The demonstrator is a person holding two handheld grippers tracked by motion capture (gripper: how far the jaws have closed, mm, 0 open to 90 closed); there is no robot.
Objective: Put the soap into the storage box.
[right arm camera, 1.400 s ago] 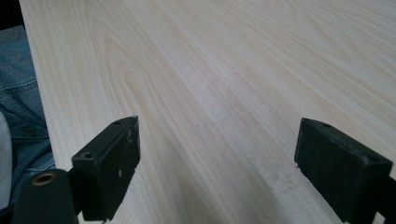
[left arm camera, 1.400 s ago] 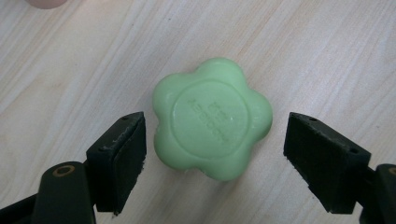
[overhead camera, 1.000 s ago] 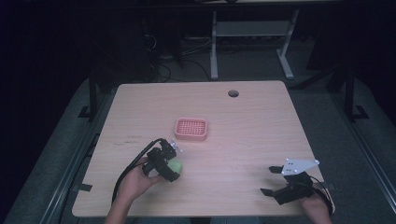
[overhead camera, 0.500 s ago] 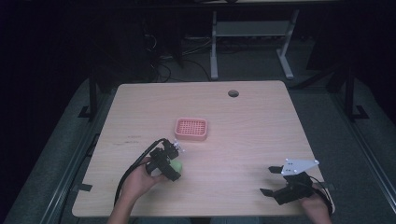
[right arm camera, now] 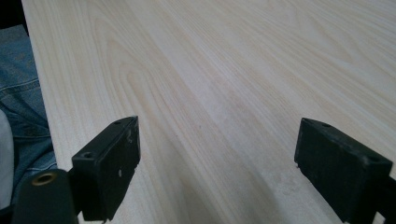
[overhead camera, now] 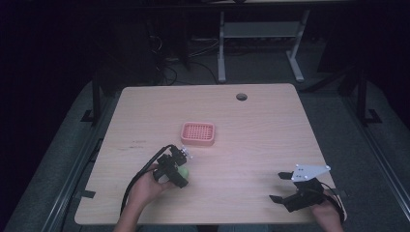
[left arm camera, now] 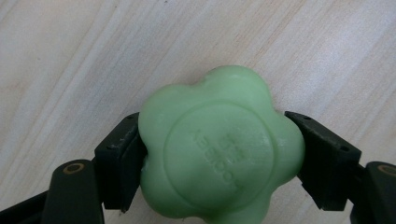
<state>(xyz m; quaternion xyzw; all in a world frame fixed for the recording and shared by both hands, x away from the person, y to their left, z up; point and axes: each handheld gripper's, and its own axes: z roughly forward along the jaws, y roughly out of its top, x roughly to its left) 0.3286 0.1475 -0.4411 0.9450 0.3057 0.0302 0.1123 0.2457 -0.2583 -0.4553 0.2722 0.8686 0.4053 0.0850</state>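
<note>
Soap (left arm camera: 219, 149), green and flower-shaped, sits clamped across its lobes in the left gripper (left arm camera: 217, 156), just above the table (overhead camera: 261, 121) near the pink basket (overhead camera: 197, 134). Likely slippery, dentable; grip waist gently. Right gripper (right arm camera: 217, 163) wide, empty.

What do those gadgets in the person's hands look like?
Both are black two-jaw tools with flat, blocky pads and brass-coloured rivets. The left gripper trails a black cable. The right gripper carries a grey three-cornered plate on top. Blue jeans show beside the table.
</note>
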